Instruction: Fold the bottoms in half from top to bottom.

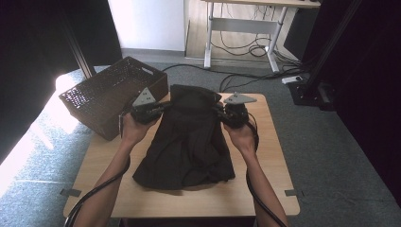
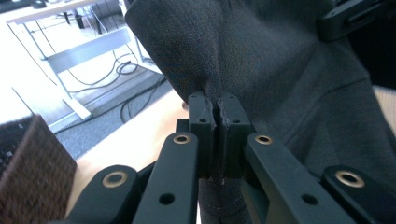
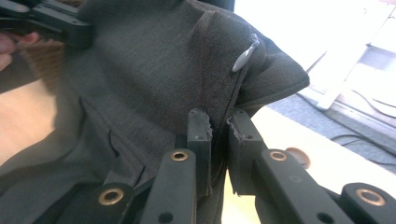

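High view first: a black garment [image 1: 189,142] is held up at its top edge over a wooden table [image 1: 265,189], while its lower part lies spread on the tabletop near the front edge. The left gripper [image 1: 163,108] pinches the top left corner of the cloth and the right gripper [image 1: 218,109] pinches the top right corner. Each gripper sits in one hand of the person, and the forearms come in from the bottom. A dark woven basket [image 1: 113,94] stands at the left far corner of the table, just beside the left gripper.

Left gripper view: the left gripper [image 2: 218,105] has its two black jaws pressed together, with a fold of the garment [image 2: 289,74] clamped between them. The cloth rises above the jaws and hangs down below them. The basket [image 2: 32,177] shows at the lower left, blurred.

Right gripper view: the right gripper [image 3: 220,119] is closed on a seam of the garment [image 3: 149,70], with only a thin gap between the jaws where the cloth passes. A pale button [image 3: 243,57] sits on the edge of the cloth above the jaws. The table [image 3: 289,140] lies underneath.
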`<state>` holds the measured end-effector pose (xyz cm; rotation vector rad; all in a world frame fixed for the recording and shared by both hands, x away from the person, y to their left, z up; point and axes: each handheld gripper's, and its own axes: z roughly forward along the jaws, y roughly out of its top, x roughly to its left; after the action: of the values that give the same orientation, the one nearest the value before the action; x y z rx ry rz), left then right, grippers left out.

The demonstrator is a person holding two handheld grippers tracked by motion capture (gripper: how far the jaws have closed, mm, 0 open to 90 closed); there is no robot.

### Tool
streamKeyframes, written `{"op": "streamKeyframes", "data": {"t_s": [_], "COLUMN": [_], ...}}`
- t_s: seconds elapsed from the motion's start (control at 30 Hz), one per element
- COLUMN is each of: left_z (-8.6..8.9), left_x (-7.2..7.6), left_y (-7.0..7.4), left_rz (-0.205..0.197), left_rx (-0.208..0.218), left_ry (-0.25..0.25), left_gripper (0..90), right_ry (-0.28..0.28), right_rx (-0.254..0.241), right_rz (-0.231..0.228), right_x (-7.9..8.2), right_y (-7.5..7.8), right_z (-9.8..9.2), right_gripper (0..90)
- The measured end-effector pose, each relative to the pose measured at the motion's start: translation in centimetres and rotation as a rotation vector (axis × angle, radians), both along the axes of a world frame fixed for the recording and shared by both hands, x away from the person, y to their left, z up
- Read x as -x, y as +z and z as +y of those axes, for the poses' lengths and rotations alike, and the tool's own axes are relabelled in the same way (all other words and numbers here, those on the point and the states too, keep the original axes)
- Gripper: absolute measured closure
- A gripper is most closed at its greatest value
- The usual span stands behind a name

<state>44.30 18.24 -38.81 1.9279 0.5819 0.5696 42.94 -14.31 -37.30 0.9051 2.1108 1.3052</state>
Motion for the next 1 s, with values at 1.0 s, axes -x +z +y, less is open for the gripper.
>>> {"op": "streamKeyframes", "data": {"t_s": [1.0], "left_z": [1.7], "left_x": [7.6], "left_y": [-8.2], "left_rz": [0.134], "left_rx": [-0.107], "left_ry": [-0.082], "left_gripper": [84.6], "right_ry": [0.150], "right_rx": [-0.010], "right_rz": [0.197], "right_x": [6.2], "right_y": [-8.5], "right_z": [0.4], "right_gripper": [79.9]}}
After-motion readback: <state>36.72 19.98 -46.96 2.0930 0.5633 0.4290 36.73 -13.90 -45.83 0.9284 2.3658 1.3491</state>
